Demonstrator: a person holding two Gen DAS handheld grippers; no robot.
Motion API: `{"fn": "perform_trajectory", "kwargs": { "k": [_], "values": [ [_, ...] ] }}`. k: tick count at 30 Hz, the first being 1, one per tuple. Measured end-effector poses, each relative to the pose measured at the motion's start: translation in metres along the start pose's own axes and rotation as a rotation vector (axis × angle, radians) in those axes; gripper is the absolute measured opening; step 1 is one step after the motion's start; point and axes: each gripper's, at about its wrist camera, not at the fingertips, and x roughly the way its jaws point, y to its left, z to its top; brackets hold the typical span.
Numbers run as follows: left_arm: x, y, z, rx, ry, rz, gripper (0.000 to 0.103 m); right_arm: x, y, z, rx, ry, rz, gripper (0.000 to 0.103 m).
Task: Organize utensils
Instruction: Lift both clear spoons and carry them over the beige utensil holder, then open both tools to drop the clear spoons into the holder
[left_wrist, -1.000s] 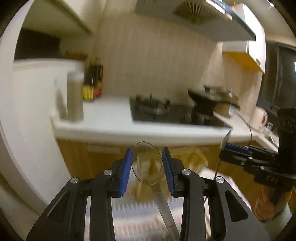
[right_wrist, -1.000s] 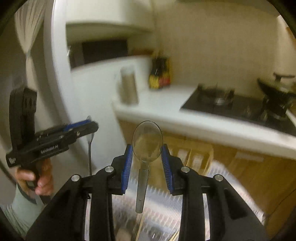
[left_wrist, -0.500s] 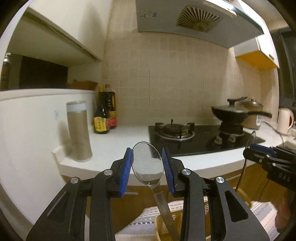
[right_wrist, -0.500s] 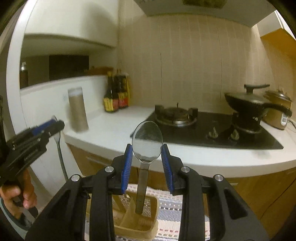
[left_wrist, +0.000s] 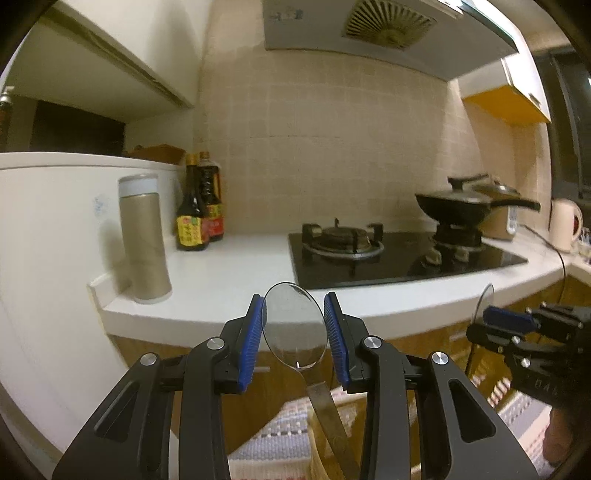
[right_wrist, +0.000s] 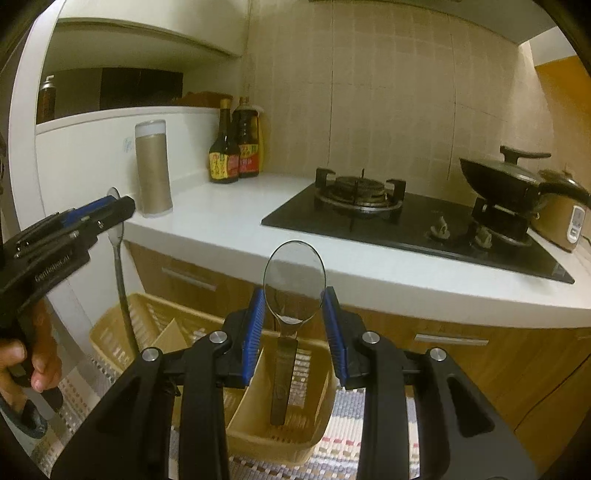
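Observation:
My left gripper (left_wrist: 294, 328) is shut on a metal spoon (left_wrist: 293, 325), gripped by the bowl, handle hanging down. It also shows in the right wrist view (right_wrist: 110, 208) at the left, its spoon (right_wrist: 119, 243) dangling over the basket's left end. My right gripper (right_wrist: 294, 295) is shut on a second metal spoon (right_wrist: 294, 284), bowl up, handle hanging over the right compartment of a tan divided utensil basket (right_wrist: 110, 325) on the floor. The right gripper shows at the right of the left wrist view (left_wrist: 506, 321).
A white counter (right_wrist: 236, 218) carries a tan cylinder canister (right_wrist: 152, 168), two sauce bottles (right_wrist: 231, 147), a black gas hob (right_wrist: 388, 214), a lidded pan (right_wrist: 506, 177) and a rice cooker (right_wrist: 565, 221). Wooden cabinets (right_wrist: 480, 354) stand below. A striped mat (right_wrist: 340, 443) lies under the basket.
Both grippers have risen and tilted upward, each still holding its spoon. The views went from the cabinet fronts and mat to the countertop. The basket now shows below the right gripper.

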Motion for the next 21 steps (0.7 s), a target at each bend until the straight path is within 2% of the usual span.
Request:
{"fn": "perform_trajectory", "kwargs": {
  "k": [3, 5, 6, 8, 15, 21],
  "values": [
    [-0.006, 0.000, -0.005, -0.014, 0.023, -0.040, 0.033, -0.006, -0.001, -0.003, 0.012, 0.024, 0.028, 0.030],
    [-0.012, 0.002, -0.004, -0.032, 0.037, -0.070, 0.040, -0.011, -0.001, -0.004, 0.019, 0.035, 0.040, 0.030],
    [-0.016, 0.003, -0.004, -0.041, 0.041, -0.086, 0.045, -0.015, -0.002, -0.005, 0.024, 0.044, 0.050, 0.036],
    [-0.026, 0.004, -0.002, -0.049, 0.043, -0.101, 0.045, -0.023, -0.004, -0.005, 0.039, 0.053, 0.064, 0.050],
    [-0.070, 0.009, 0.002, -0.095, 0.067, -0.177, 0.047, -0.059, -0.011, -0.011, 0.104, 0.081, 0.086, 0.051],
    [-0.102, -0.006, -0.007, -0.063, 0.131, -0.236, 0.047, -0.094, -0.011, -0.018, 0.132, 0.149, 0.078, 0.051]
  ]
}}
